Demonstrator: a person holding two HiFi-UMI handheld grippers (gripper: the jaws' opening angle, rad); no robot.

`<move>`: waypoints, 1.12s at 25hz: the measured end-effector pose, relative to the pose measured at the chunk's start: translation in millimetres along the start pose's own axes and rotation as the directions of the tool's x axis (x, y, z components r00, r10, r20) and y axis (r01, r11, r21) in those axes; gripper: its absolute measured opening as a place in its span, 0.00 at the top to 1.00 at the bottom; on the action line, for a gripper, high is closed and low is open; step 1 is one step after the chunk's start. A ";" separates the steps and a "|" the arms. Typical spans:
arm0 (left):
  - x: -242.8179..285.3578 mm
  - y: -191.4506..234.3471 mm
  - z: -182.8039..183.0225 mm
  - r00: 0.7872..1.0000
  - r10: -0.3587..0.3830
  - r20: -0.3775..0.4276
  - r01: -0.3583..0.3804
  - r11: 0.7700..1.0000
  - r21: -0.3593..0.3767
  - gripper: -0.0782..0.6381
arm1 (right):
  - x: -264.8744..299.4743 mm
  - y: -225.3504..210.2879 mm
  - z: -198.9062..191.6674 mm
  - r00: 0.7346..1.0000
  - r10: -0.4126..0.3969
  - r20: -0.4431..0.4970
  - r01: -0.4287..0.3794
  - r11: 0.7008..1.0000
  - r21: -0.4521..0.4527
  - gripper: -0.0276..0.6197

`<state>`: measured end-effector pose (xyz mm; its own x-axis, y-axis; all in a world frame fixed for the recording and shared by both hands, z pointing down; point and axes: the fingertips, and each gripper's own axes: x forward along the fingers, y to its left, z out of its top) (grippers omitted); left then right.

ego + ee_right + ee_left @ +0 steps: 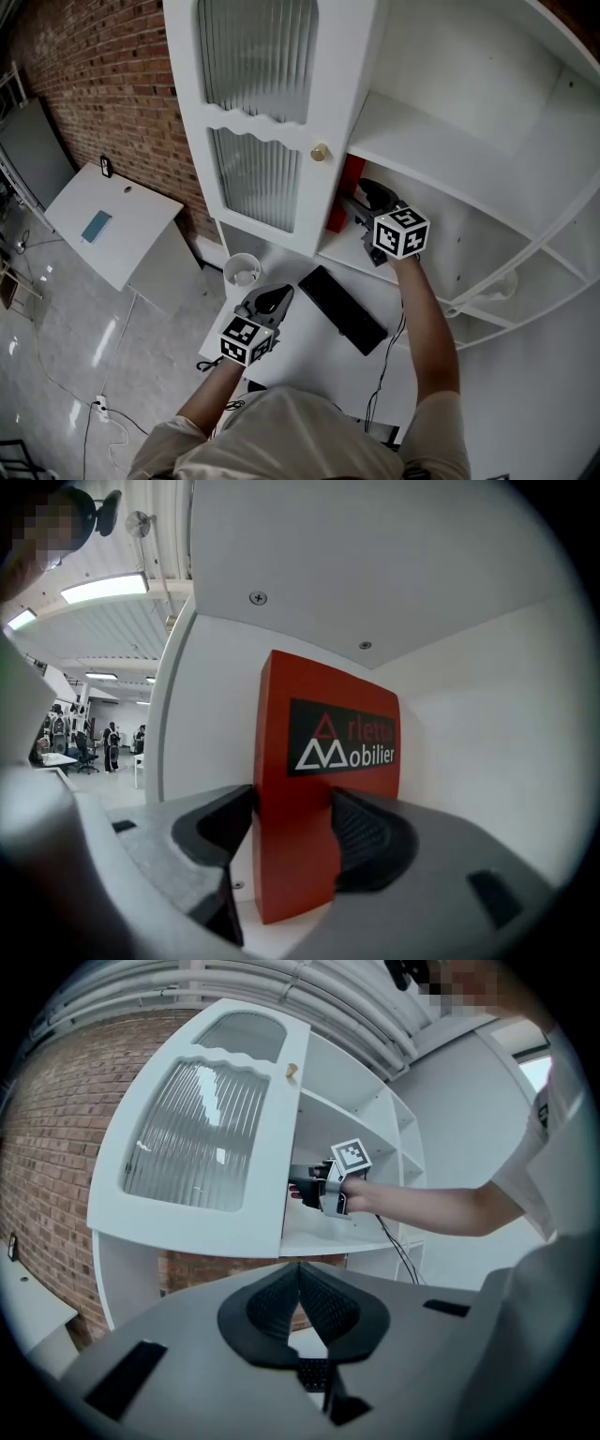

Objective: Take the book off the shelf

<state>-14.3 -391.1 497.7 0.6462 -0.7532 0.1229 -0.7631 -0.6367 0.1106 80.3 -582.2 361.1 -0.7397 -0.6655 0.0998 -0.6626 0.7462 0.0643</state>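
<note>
A red book [319,761] with a black label stands upright on the white cabinet's shelf [352,248]; the head view shows the book [336,208] just behind the open door's edge. My right gripper [295,832] reaches into the shelf, its jaws spread wide with one on each side of the book, and I see no pad pressing on it. In the head view the right gripper [361,204] sits just right of the book. My left gripper [279,298] hangs over the desk in front of the cabinet, and its jaws [300,1302] are shut on nothing.
The cabinet door [258,122] with ribbed glass and a brass knob [320,152] stands open to the left of the shelf. A black keyboard [342,309] and a white cup [242,270] lie on the desk below. A cable [389,361] trails off the desk. A brick wall runs behind.
</note>
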 end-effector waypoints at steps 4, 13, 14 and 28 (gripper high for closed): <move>19.8 -12.9 15.7 0.999 -0.023 0.040 0.022 0.999 0.033 0.90 | 0.1 -2.2 -1.1 1.000 0.014 0.009 -0.014 1.000 -0.015 0.55; 60.3 -42.9 44.5 0.996 -0.071 0.054 0.067 0.995 0.078 0.90 | -8.1 -4.2 -1.9 0.999 0.033 0.001 -0.032 0.999 -0.016 0.57; 65.8 -45.6 45.5 0.996 -0.070 0.052 0.066 0.995 0.070 0.90 | -9.8 -4.5 -1.5 0.999 0.037 0.001 -0.037 0.999 -0.014 0.58; 130.4 -38.2 88.5 0.986 0.115 0.120 -0.124 0.990 0.068 0.76 | -30.7 -8.7 2.5 0.999 0.033 0.004 -0.033 0.999 -0.040 0.62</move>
<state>98.7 -479.6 422.2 0.5488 -0.8358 0.0157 -0.8358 -0.5483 0.0277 108.4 -568.3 355.0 -0.7617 -0.6405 0.0982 -0.6327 0.7679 0.1002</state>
